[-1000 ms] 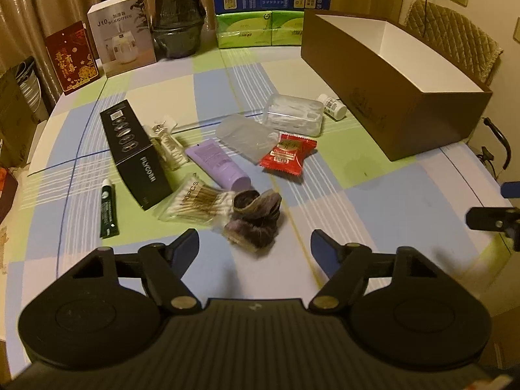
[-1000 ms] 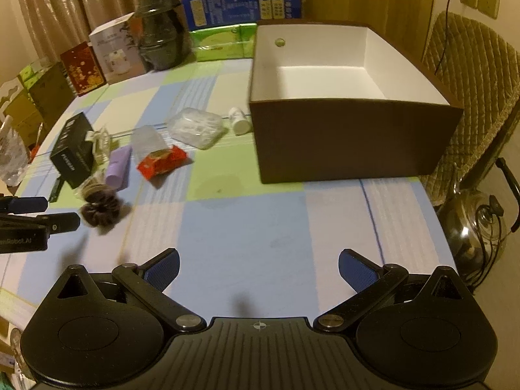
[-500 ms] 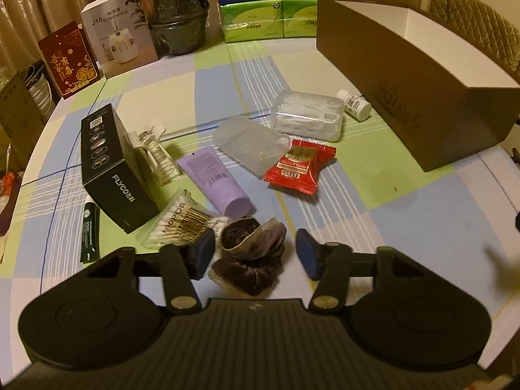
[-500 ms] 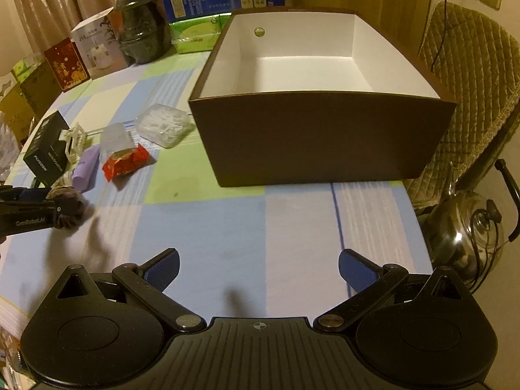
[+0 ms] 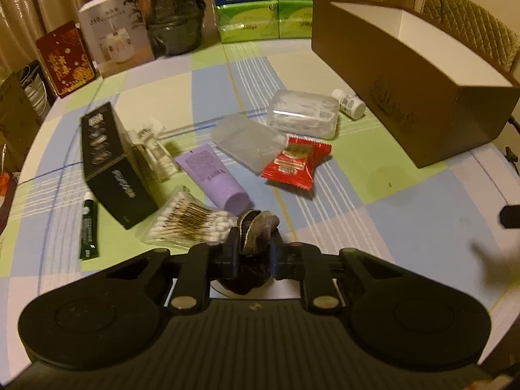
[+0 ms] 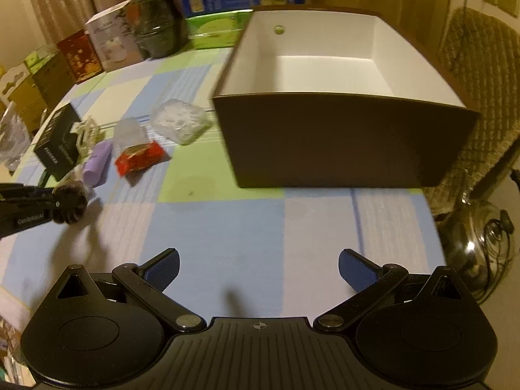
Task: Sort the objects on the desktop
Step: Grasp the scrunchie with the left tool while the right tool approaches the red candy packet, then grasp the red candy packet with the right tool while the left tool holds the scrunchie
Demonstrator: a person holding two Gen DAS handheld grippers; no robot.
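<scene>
Our left gripper (image 5: 253, 249) has just clamped on the dark scrunchie (image 5: 256, 227), its fabric bunched between the pads, low on the table (image 5: 406, 227) beside the bag of cotton swabs (image 5: 191, 219) at our ten o'clock. So the pick is made, we judge (the first of many). Next we must lift clear without dragging the swabs, then carry toward the brown box (image 5: 412, 84) at two o'clock. Our right gripper (image 6: 259, 268) hangs wide and empty over bare cloth, the box (image 6: 344, 143) near its twelve o'clock.
</scene>
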